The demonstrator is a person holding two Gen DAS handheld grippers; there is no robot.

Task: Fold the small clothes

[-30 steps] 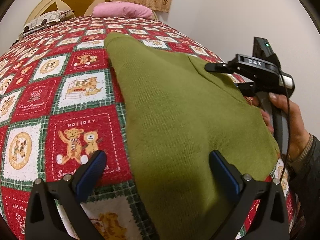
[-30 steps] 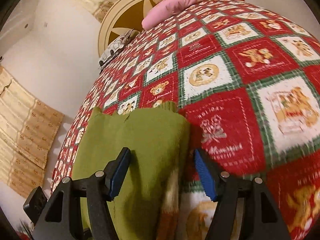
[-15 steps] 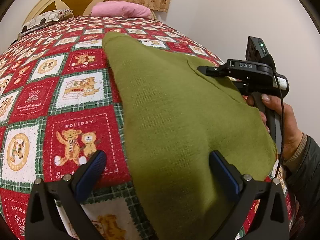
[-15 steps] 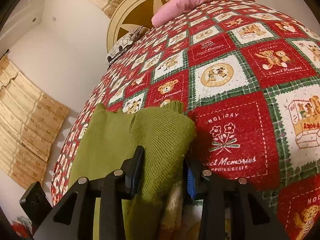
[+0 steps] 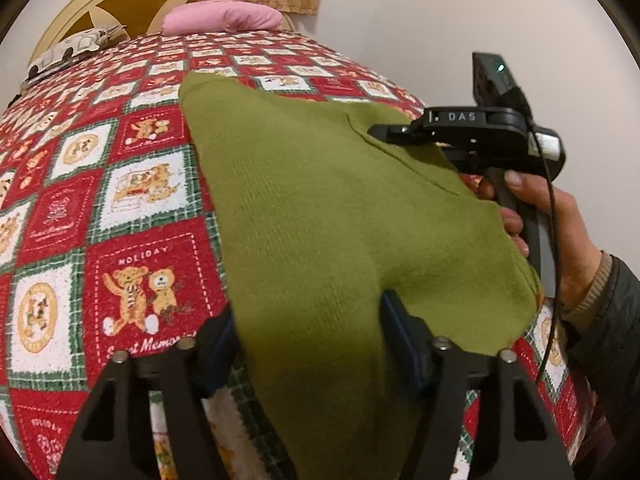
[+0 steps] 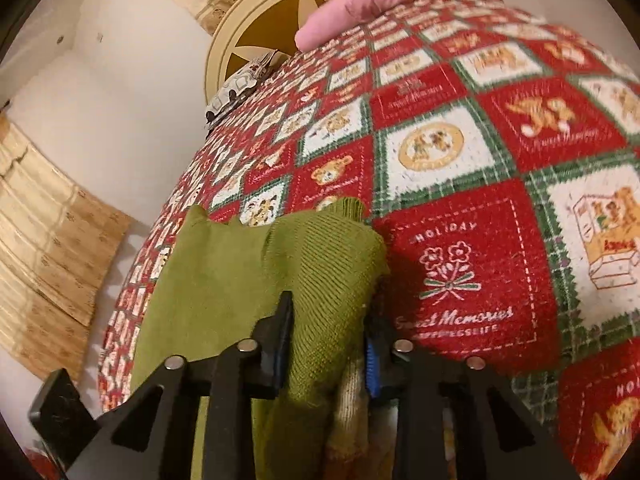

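Observation:
A green knit garment (image 5: 320,200) lies spread on a red holiday quilt (image 5: 120,200). My left gripper (image 5: 308,332) is at its near edge. The jaws are closing, and a raised ridge of the green knit fills the gap and touches both pads. In the right wrist view my right gripper (image 6: 328,328) is closing on a bunched corner of the garment (image 6: 320,264), pinched between the pads, with a cream knit strip (image 6: 352,392) below it. The left wrist view shows the right gripper (image 5: 384,134) from the side at the garment's right edge, held by a person's hand (image 5: 568,232).
The quilt (image 6: 480,240) covers a bed. At its far end are a pink pillow (image 5: 224,20), a round cream headboard (image 5: 120,4) and a black-and-white patterned cloth (image 5: 68,54). A white wall runs close along the right side. Beige curtains (image 6: 48,240) hang on the left.
The left jaws have come in from wide open onto a ridge of the green knit. The right jaws have narrowed on the garment corner, which has bunched up between them.

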